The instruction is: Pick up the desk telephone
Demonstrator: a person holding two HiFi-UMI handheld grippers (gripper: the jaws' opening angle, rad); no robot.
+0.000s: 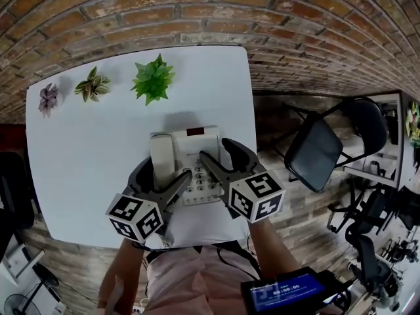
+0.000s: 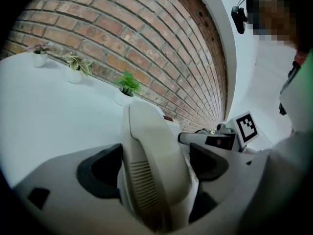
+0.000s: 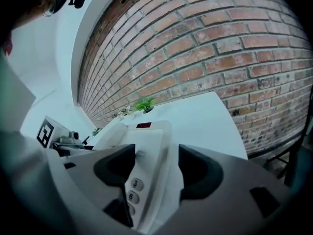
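A cream desk telephone (image 1: 197,151) sits on the white table (image 1: 85,149) near its front edge, with its handset (image 1: 163,157) resting in the cradle on the left. My left gripper (image 1: 167,169) is open and straddles the handset (image 2: 151,155), one pad on either side. My right gripper (image 1: 215,149) is open too. It straddles the right part of the phone's base (image 3: 151,146): one finger lies over the keypad (image 3: 133,190), the other outside the right edge. I see no pad pressing on the phone.
Three small potted plants (image 1: 152,79) (image 1: 92,85) (image 1: 48,99) stand along the table's far edge by the brick wall (image 1: 262,18). A black folding chair (image 1: 315,151) stands just right of the table. A device with a lit screen (image 1: 285,291) is at the person's waist.
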